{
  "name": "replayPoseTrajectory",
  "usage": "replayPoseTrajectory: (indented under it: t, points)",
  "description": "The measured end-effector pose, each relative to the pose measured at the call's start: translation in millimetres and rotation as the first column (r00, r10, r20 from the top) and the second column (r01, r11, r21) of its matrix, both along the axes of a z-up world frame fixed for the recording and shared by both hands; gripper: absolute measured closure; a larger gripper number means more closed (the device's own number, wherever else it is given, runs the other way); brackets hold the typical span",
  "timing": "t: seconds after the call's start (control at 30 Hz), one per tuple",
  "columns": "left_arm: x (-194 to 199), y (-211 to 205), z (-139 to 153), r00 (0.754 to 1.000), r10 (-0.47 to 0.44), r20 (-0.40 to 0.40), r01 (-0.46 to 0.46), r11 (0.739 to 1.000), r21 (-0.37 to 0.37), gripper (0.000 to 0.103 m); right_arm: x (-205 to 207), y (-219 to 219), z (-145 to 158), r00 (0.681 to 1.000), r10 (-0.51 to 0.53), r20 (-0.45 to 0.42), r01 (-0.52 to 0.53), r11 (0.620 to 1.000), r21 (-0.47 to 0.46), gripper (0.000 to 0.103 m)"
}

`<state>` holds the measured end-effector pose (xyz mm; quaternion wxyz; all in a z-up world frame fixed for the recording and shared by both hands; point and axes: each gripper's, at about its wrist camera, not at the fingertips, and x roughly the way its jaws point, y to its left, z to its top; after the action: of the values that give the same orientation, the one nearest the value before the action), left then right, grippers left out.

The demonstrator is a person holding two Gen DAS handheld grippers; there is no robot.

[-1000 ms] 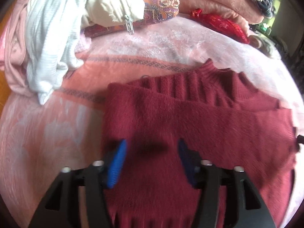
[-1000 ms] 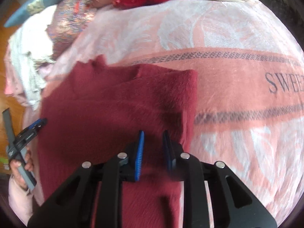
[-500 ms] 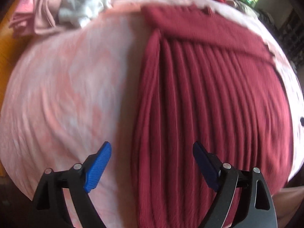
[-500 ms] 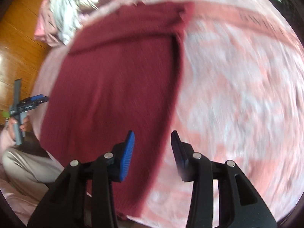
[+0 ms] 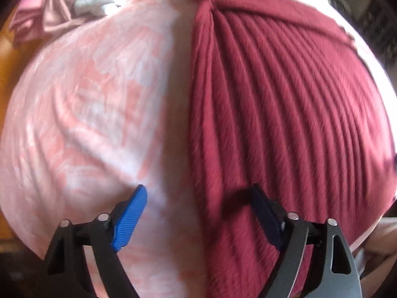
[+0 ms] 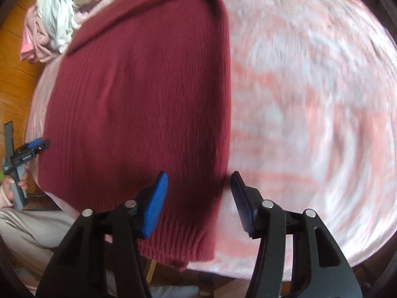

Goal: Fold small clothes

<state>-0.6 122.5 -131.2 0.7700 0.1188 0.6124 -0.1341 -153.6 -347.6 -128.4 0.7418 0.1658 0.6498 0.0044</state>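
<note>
Both empty and spread wide, left gripper (image 5: 198,213) and right gripper (image 6: 199,198) straddling sweater (image 6: 139,104) side edges, flat on blanket (image 6: 310,87): could pinch blanket too, dragging it into the fold.

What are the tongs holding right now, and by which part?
Nothing. Left tongs and right tongs are both open, each straddling a side edge of the dark red sweater near its hem, not clamped on it.

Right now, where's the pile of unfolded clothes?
In the right wrist view, the clothes pile sits top left at the pink blanket's edge, beyond the maroon sweater.
</note>
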Motion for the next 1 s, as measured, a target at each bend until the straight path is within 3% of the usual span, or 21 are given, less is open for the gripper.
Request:
replayPoseTrajectory:
  t: [0.17, 0.23, 0.3, 0.33, 0.53, 0.77, 1.0]
  points:
    - [-15, -6, -1, 0.998, 0.040, -0.042, -0.041, 0.999, -0.031, 0.024, -3, 4, -1, 1.000, -0.013, -0.013, 0.013, 1.000, 0.011, 0.050]
    - [-23, -10, -7, 0.997, 0.064, -0.046, -0.065, 0.997, -0.034, 0.026, -3, 10, 0, 1.000, 0.014, -0.010, -0.014, 1.000, 0.027, 0.055]
    - [-33, -14, -7, 0.998, 0.061, -0.024, -0.062, 0.998, -0.033, 0.035, 2, 17, -2, 0.999, 0.047, -0.016, -0.047, 0.998, 0.041, 0.064]
    - [-38, -18, -7, 0.998, 0.054, -0.025, -0.055, 0.998, -0.038, 0.045, 3, 21, -2, 0.997, 0.070, -0.012, -0.070, 0.997, 0.026, 0.065]
    - [-36, -34, 2, 0.991, 0.074, -0.109, -0.085, 0.990, -0.108, 0.089, 10, 21, -3, 0.993, 0.116, -0.005, -0.116, 0.993, 0.033, 0.089]
    - [-31, -21, 36, 0.983, 0.144, -0.111, -0.163, 0.969, -0.188, 0.092, 3, 17, 12, 0.996, 0.080, 0.026, -0.083, 0.989, 0.120, 0.093]
    - [-17, -16, 81, 0.982, 0.183, -0.056, -0.191, 0.925, -0.330, 0.092, 17, 7, 40, 0.995, 0.018, 0.095, -0.037, 0.978, 0.207, 0.093]
